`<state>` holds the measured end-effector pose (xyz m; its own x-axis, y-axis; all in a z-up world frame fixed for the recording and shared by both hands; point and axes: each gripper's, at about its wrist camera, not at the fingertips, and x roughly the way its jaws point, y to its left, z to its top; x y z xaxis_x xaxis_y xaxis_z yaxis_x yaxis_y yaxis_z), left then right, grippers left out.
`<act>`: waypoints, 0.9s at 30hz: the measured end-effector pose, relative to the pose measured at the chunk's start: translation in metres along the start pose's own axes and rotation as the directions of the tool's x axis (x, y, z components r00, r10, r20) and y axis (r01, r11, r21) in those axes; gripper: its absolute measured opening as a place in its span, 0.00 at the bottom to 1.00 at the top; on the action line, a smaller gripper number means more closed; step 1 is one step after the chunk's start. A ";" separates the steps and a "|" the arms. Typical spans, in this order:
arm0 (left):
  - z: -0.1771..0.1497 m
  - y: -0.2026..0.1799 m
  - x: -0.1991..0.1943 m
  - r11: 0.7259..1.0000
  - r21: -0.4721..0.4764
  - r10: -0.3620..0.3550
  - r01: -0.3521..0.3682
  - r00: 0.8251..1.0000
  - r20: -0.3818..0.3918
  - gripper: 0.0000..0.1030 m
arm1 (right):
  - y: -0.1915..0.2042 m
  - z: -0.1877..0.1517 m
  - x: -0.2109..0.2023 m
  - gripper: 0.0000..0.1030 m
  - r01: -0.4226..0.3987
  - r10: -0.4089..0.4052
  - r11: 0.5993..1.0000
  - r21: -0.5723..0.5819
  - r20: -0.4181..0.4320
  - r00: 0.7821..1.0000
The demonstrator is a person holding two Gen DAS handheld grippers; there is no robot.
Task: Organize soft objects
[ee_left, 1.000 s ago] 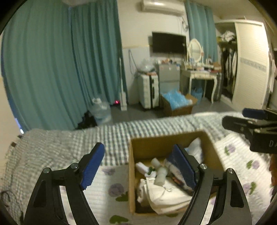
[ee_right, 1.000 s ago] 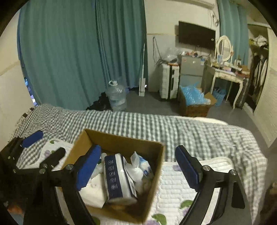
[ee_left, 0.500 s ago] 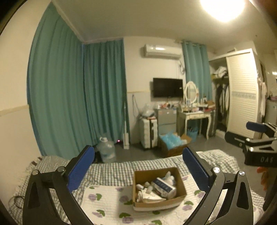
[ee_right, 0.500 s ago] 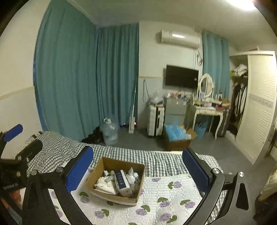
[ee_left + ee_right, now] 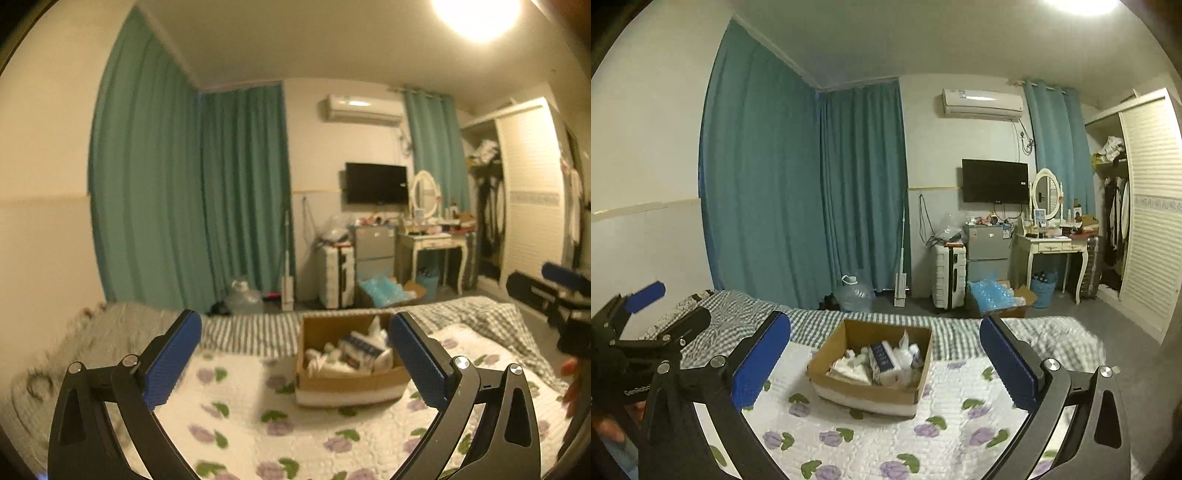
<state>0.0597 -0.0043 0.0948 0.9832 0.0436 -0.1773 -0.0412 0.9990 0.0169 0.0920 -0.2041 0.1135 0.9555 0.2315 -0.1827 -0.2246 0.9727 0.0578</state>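
Step in hand, judged from the layout: collection complete or pausing, with both tools held back from the work.

Left gripper [image 5: 295, 345]: raised above the bed [image 5: 849, 439], jaws spread wide, nothing between the blue pads. Right gripper [image 5: 884, 343]: same condition, jaws wide and empty, held well clear of the quilt.

Cardboard box [image 5: 849, 393]: resting on the floral quilt, near the middle of the bed, just short of the checked blanket [image 5: 820, 319]. Contents: white soft packs [image 5: 849, 367] heaped inside, plus a blue-and-white tissue pack [image 5: 882, 360] standing tilted near the centre. No loose soft items visible on the quilt around the box; areas hidden by the tool frames not verifiable.

Next move, as a judgement only: either confirm the bed holds no further items, or descend toward the box to straighten the contents. For the latter, lower one tool over the box opening, keep the jaws wide until astride a pack, then close gently; soft packs likely to deform under firm pressure.
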 end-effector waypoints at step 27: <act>-0.055 0.010 0.019 1.000 0.015 -0.015 0.016 0.995 -0.096 1.00 | 0.005 -0.082 0.042 1.00 0.068 -0.066 0.998 0.016 -0.111 0.992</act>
<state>0.0678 0.0072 0.0374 0.9621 0.0297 -0.2709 -0.0229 0.9993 0.0285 0.1155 -0.1887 0.0255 0.9413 0.1668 -0.2935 -0.1556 0.9859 0.0613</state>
